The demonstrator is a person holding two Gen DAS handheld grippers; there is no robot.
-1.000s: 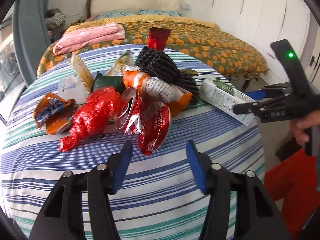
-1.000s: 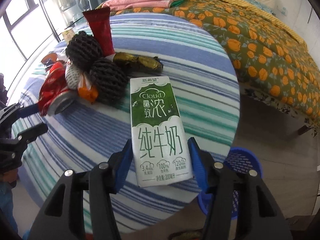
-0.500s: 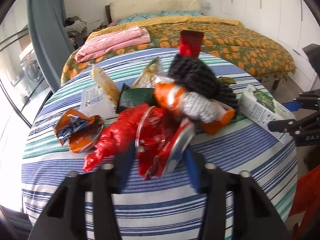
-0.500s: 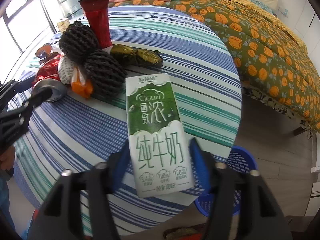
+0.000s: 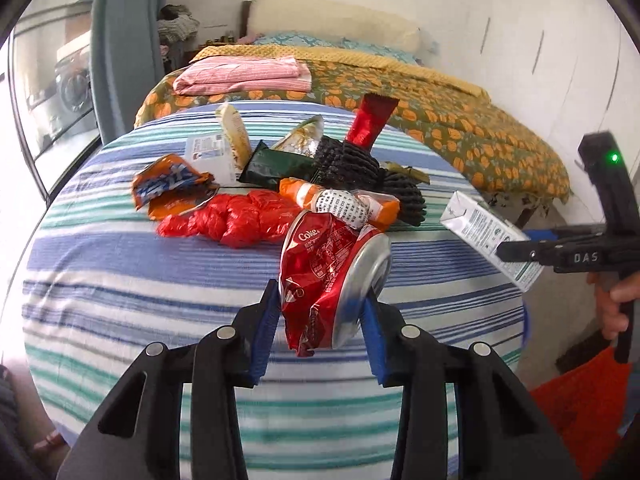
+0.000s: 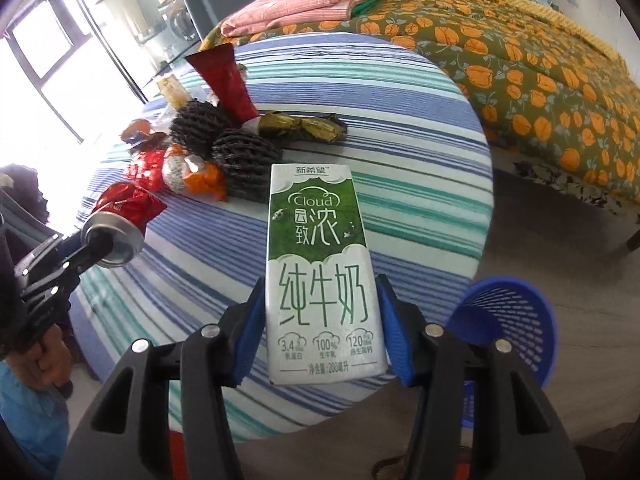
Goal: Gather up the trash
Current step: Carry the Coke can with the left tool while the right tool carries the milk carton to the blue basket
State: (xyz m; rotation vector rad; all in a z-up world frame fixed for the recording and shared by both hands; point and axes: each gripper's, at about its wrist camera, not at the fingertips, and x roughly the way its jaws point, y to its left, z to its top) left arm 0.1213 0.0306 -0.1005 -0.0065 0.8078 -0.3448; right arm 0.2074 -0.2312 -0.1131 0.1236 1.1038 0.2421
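My left gripper (image 5: 320, 320) is shut on a crushed red Coke can (image 5: 328, 272) and holds it above the striped round table (image 5: 120, 280). My right gripper (image 6: 322, 316) is shut on a green and white milk carton (image 6: 320, 264), lifted off the table's edge. The carton also shows in the left wrist view (image 5: 488, 244), and the can in the right wrist view (image 6: 120, 220). A pile of trash stays on the table: a red plastic bag (image 5: 236, 220), an orange wrapper (image 5: 172, 188), black foam nets (image 5: 360, 164) and a red pouch (image 5: 370, 120).
A blue mesh basket (image 6: 516, 324) stands on the floor right of the table, below my right gripper. A bed with an orange-patterned cover (image 6: 520, 52) lies behind the table. A window (image 6: 36, 64) is at the left.
My left gripper closed on the Coke can and lifted it off the table. My right gripper closed on the milk carton and raised it.
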